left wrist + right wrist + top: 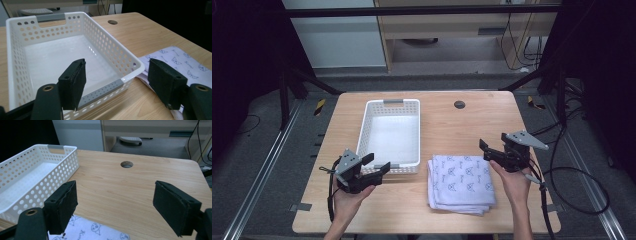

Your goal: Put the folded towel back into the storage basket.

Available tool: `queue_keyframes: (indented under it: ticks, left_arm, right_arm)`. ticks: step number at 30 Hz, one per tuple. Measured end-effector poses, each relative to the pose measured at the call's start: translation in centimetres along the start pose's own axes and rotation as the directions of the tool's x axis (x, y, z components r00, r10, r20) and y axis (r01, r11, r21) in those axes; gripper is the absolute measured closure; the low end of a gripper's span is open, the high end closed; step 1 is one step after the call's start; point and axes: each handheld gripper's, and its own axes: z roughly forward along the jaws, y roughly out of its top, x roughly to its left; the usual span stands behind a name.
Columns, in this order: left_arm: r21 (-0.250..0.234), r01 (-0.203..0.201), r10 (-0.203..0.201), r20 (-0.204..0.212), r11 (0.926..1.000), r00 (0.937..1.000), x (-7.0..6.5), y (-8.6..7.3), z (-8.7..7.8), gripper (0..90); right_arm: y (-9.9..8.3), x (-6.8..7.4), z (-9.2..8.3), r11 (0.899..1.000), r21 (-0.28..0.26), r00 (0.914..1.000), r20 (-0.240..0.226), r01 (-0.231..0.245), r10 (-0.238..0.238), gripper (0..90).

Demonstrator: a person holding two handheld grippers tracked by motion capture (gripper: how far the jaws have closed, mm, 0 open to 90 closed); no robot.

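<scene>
A white perforated basket (367, 122) with grey handles stands empty on the wooden table, left of centre. Right of it lies a folded pale cloth (460, 182) printed with small cat faces. My left gripper (376, 164) is held open near the basket's near left corner, nothing between its pads. From the left gripper view the basket (120, 60) is straight ahead and the cloth (180, 62) to the right. My right gripper (493, 145) stands open just above the cloth's far right corner. The right gripper view has the cloth (92, 231) below the jaws and the basket (37, 177) at the left.
A round cable hole (459, 104) sits in the table's far part, also seen as the hole (126, 164). Bare wood lies between basket and right edge. Cables (572, 185) trail off the right side. Shelving and a cabinet stand beyond the table.
</scene>
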Motion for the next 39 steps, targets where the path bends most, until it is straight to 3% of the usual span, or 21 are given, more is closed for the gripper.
queue_keyframes:
  ticks: [19,39]
  left_arm:
    - [0.057,-0.048,0.045,0.065,0.9972,0.9969,-3.3,-0.6,2.4,32.1]
    - [0.141,-0.097,0.08,0.126,0.9852,0.9888,-6.1,-2.2,4.5,33.4]
  right_arm:
    - [-1.1,0.1,1.3,0.999,0.051,0.9999,-0.013,-0.003,0.003,22.7]
    - [-3.2,-0.4,2.3,0.994,0.11,0.9996,-0.012,-0.023,0.024,26.1]
